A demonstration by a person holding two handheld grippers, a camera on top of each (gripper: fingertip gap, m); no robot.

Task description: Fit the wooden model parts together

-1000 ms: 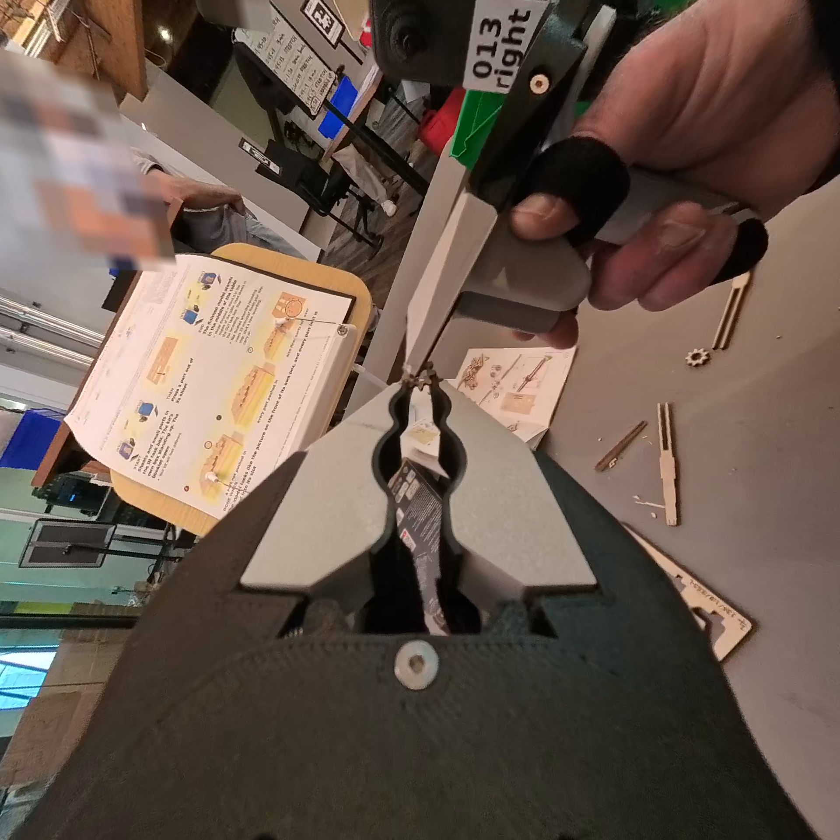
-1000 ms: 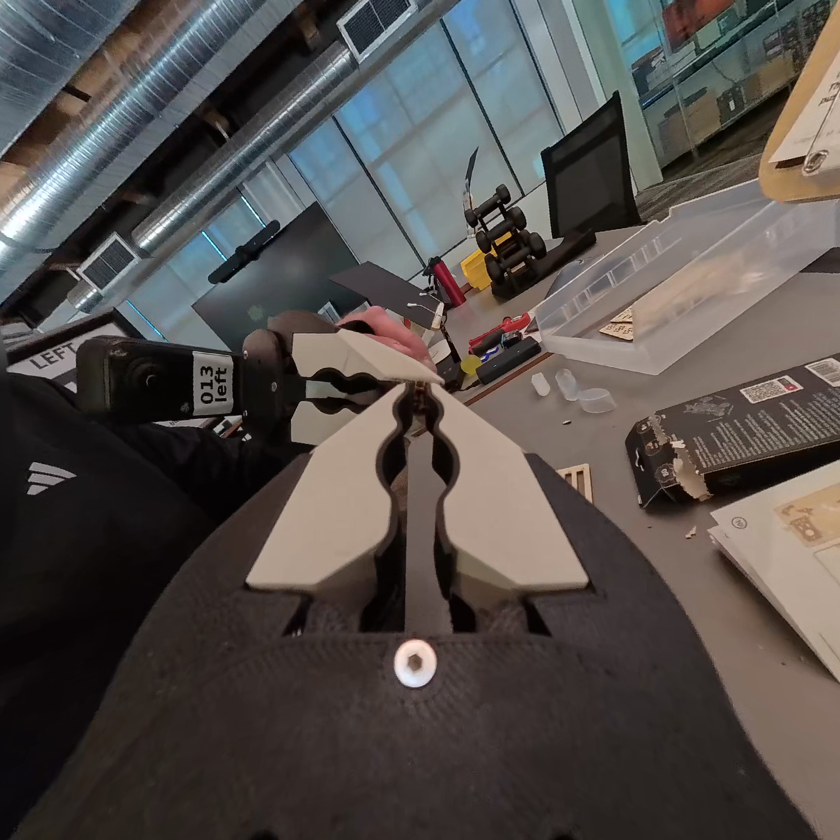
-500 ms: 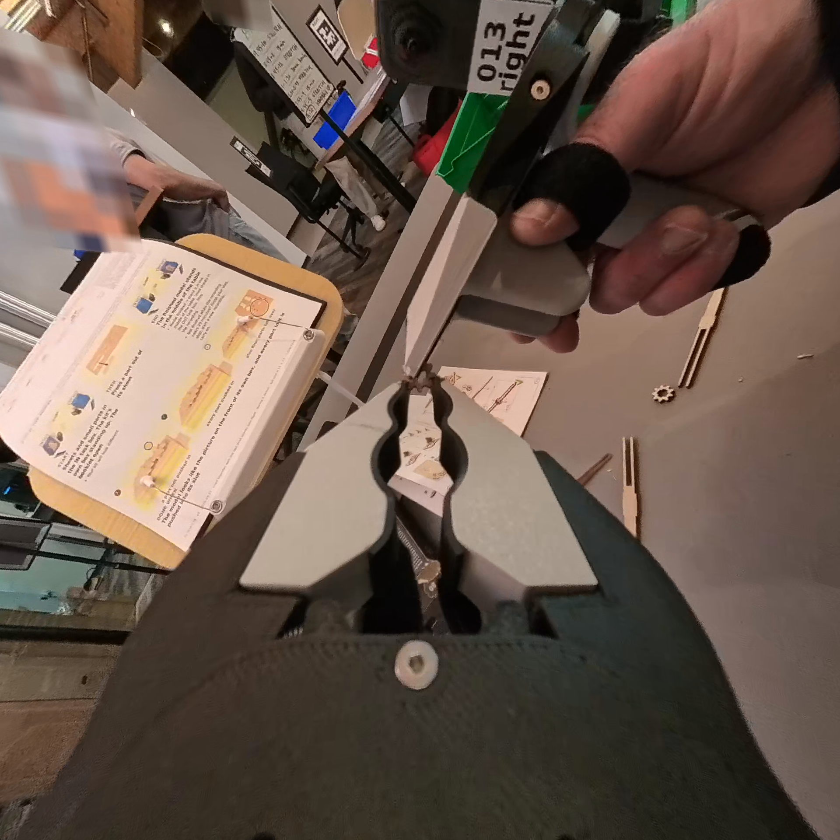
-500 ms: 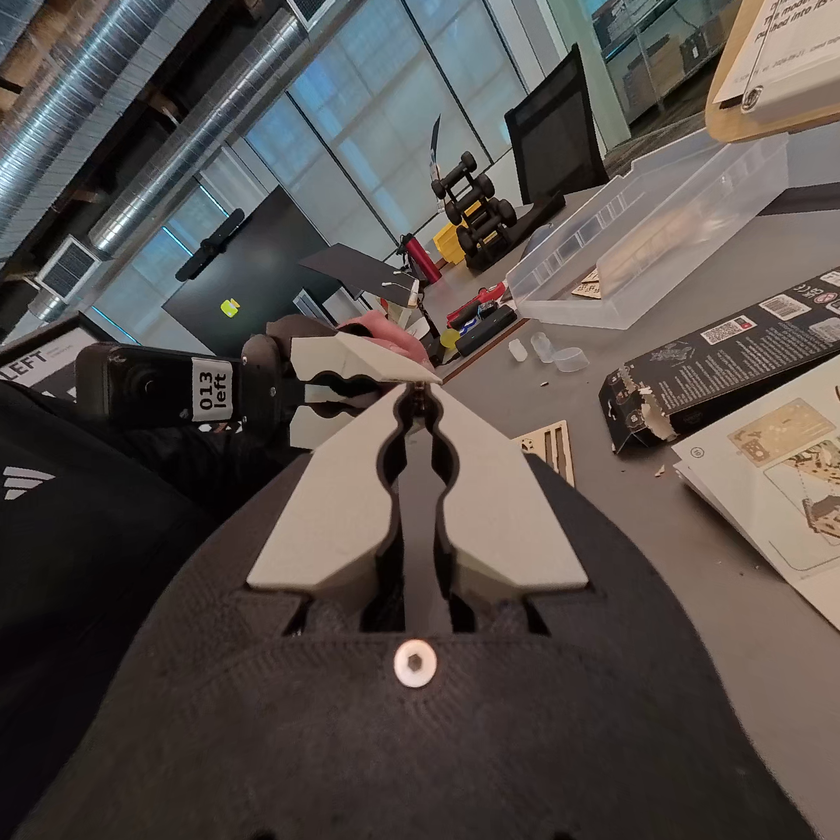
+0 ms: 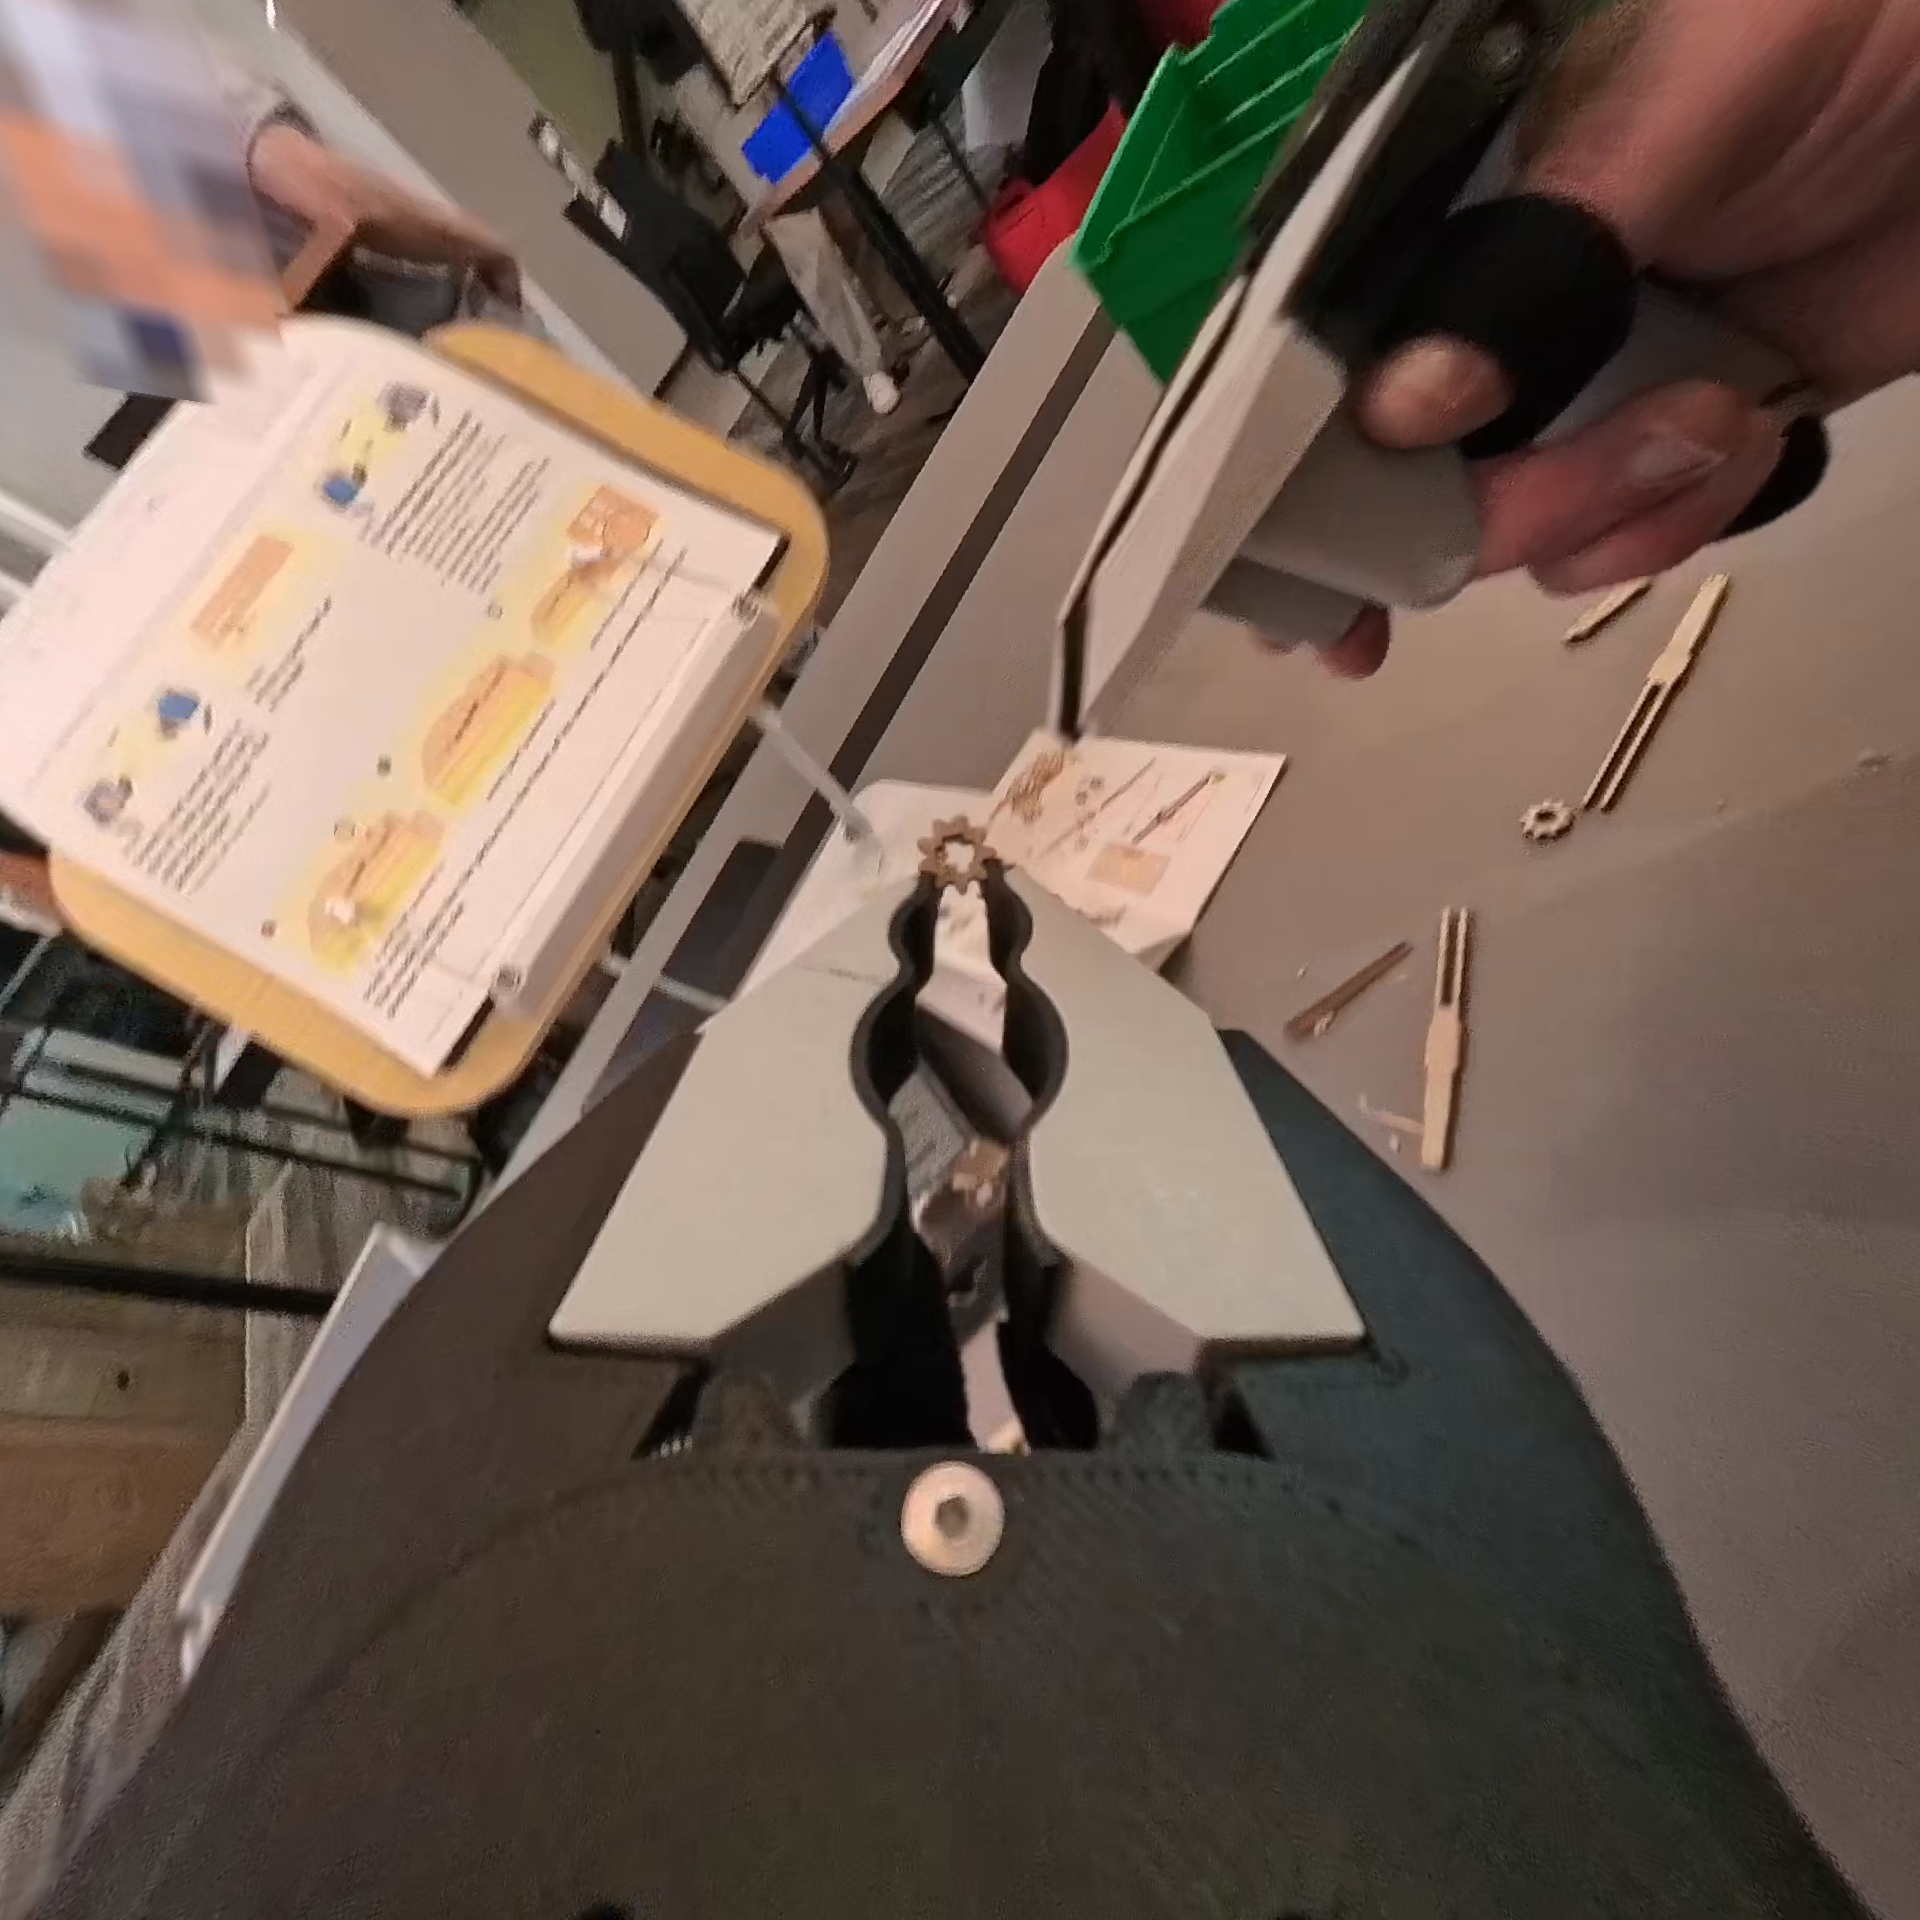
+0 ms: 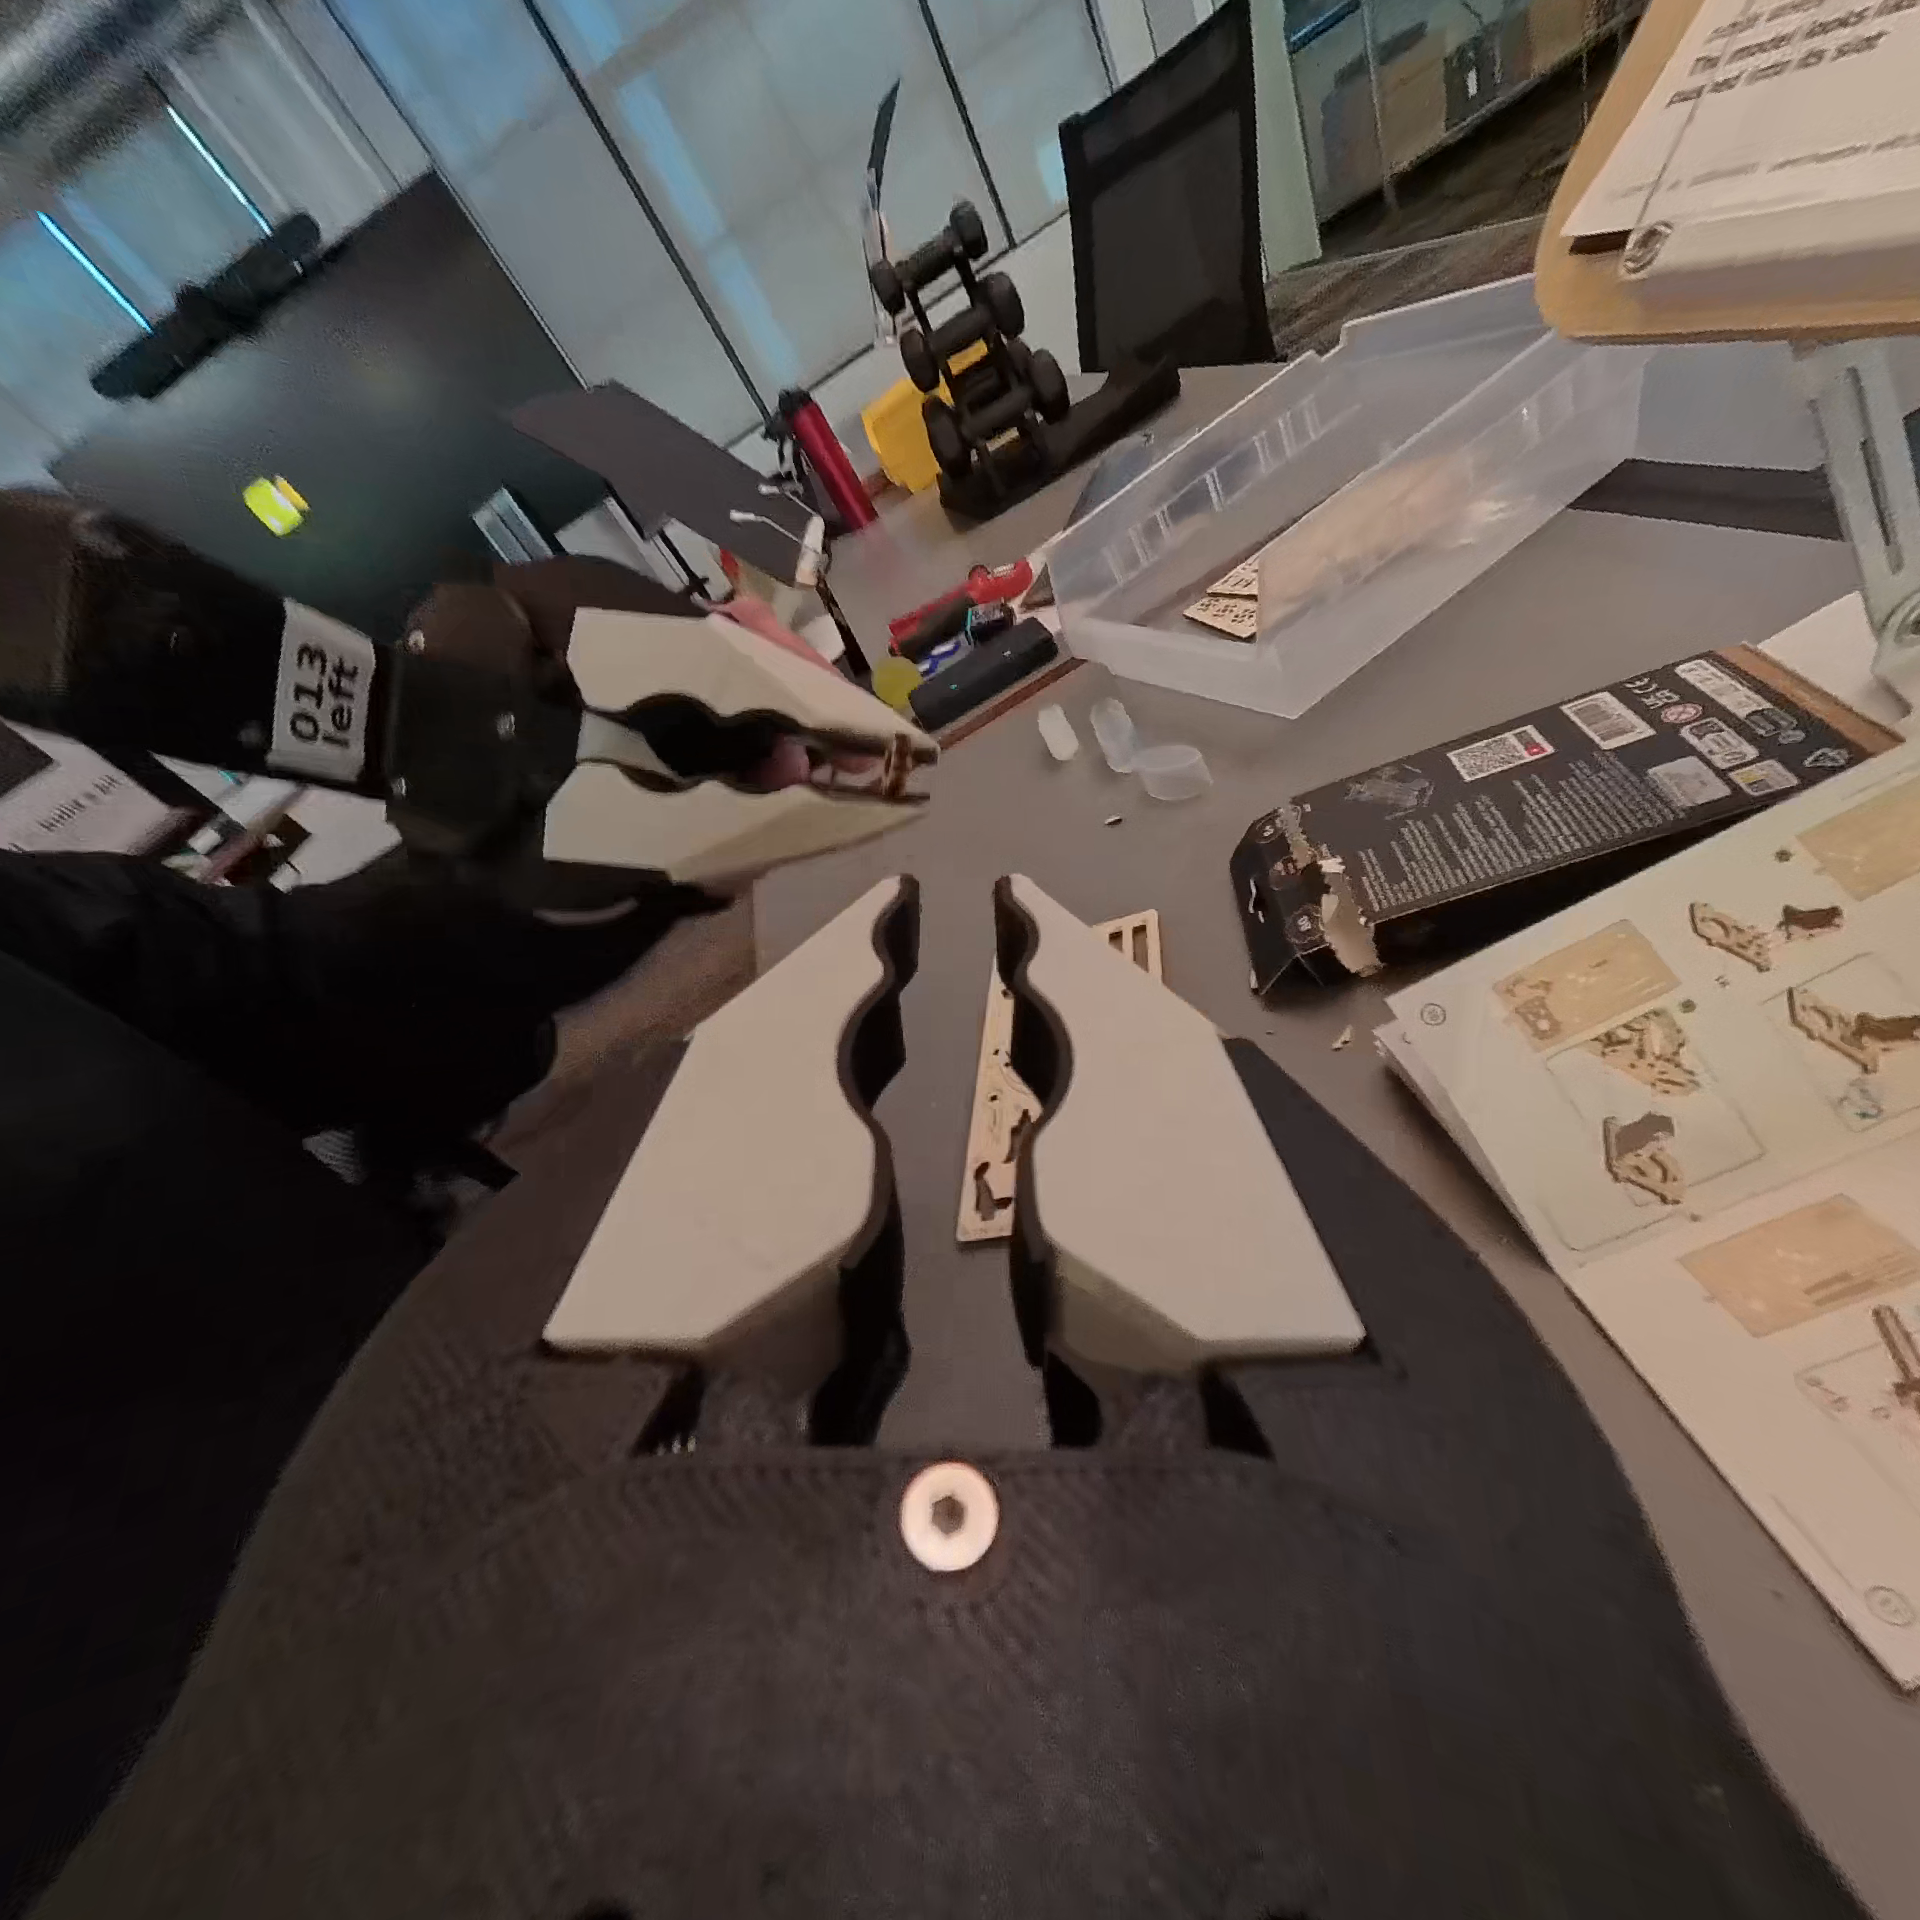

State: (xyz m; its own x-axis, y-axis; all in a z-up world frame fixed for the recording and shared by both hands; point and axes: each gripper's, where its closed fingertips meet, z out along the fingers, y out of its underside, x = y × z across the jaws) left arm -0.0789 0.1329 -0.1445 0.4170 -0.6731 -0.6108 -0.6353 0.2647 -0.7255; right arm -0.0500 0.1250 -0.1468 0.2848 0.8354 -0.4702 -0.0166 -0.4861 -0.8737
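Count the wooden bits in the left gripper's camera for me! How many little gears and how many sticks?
Gears: 2, the held gear in the left gripper and the loose gear on the table
Sticks: 4, all lying on the table
Total: 6

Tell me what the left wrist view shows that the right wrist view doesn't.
Only the left wrist view shows the gear face-on in the shut left gripper, a second gear and loose sticks on the table. Only the right wrist view shows the clear tray, black box and the right gripper open, empty. Both show the instruction sheet.
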